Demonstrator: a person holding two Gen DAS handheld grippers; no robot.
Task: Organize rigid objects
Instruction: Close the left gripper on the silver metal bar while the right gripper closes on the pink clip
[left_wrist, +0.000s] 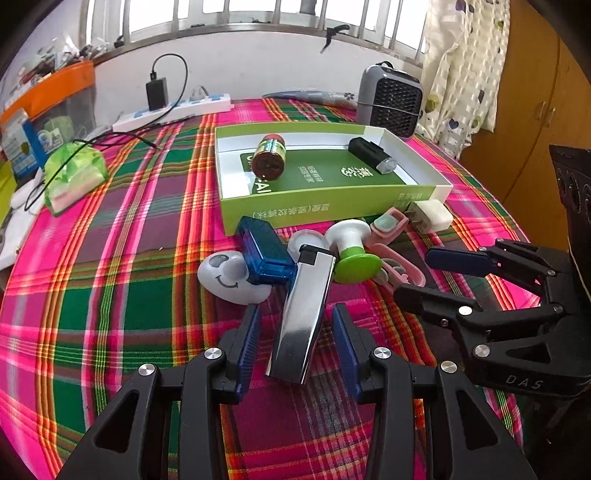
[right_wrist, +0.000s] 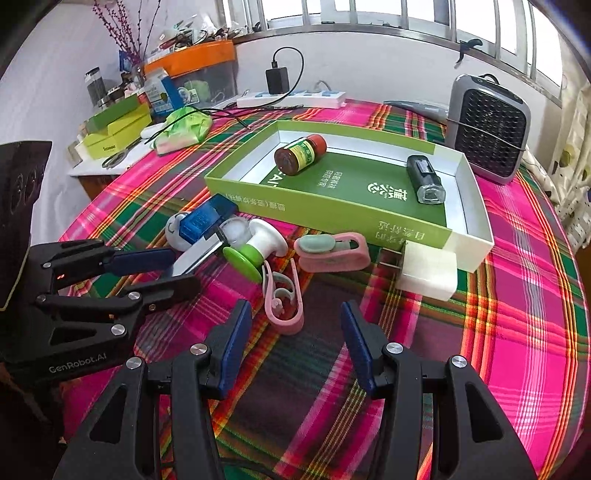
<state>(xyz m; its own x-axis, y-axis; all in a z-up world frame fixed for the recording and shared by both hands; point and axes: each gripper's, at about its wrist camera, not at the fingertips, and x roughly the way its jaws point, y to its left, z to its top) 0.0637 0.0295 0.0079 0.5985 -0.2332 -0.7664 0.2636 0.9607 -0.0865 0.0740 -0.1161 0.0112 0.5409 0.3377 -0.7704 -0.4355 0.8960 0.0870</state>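
Left wrist view is showing the left gripper (left_wrist: 295, 328), fingers apart, straddling the silver lighter (left_wrist: 303, 314) untouched; the right gripper (right_wrist: 295, 332) is hovering spread. Two items are lying in the green box (left_wrist: 332, 206); the pile near its front edge is waiting.

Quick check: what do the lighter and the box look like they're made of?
Lighter: looks like polished metal, mirror-bright with sharp reflections, black plastic-looking top. Box: seems printed cardboard, thin folded walls, matte green outside, white inside.

"GenRobot.AI" printed white on black body of left tongs (right_wrist: 177, 273), at 8 o'clock. "DAS" embossed on right tongs (left_wrist: 410, 275), at 4 o'clock. Chinese print on green box (right_wrist: 332, 221), too small to read.
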